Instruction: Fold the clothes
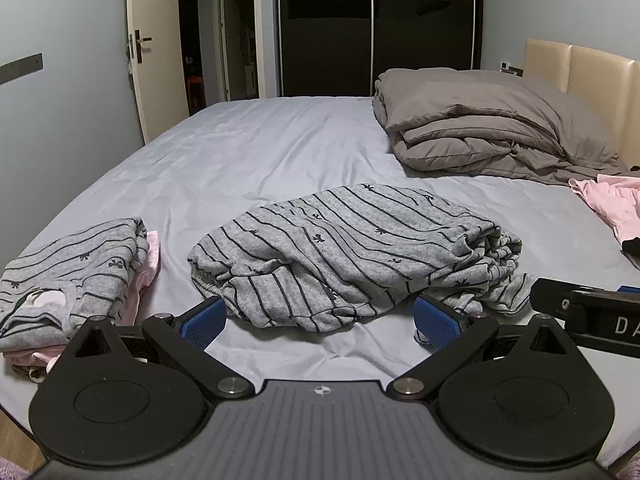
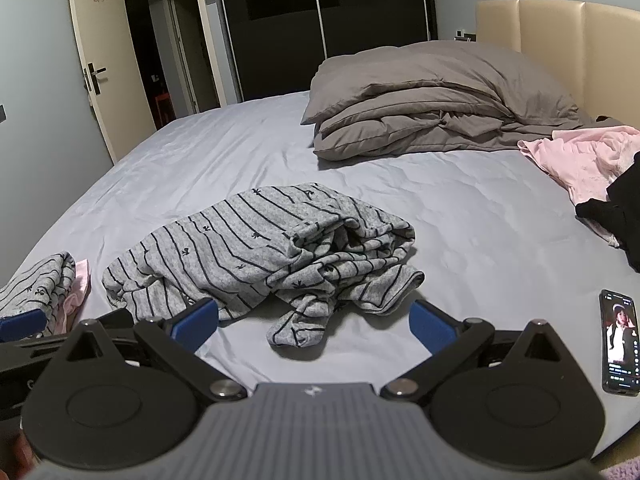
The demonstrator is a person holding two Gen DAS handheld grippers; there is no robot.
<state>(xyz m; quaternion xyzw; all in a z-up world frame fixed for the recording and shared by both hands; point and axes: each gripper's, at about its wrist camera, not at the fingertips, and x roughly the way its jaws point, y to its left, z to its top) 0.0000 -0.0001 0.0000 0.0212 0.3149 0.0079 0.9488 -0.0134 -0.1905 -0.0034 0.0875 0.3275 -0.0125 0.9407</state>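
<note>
A grey garment with dark stripes point(image 1: 352, 252) lies crumpled on the light bed sheet point(image 1: 240, 152), just in front of both grippers; it also shows in the right wrist view point(image 2: 272, 256). My left gripper point(image 1: 320, 322) is open and empty, its blue pads on either side of the garment's near edge. My right gripper point(image 2: 314, 326) is open and empty, just short of a loose end of the garment. A folded pile of striped grey and pink clothes point(image 1: 76, 280) sits at the left. Unfolded pink clothes point(image 2: 576, 160) and a black garment point(image 2: 620, 208) lie at the right.
A folded grey duvet with a pillow point(image 1: 492, 124) lies by the beige headboard point(image 1: 580, 68). A phone with a lit screen point(image 2: 620, 340) lies on the sheet at the right. A dark wardrobe point(image 1: 376, 24) and an open door point(image 1: 148, 40) stand beyond the bed.
</note>
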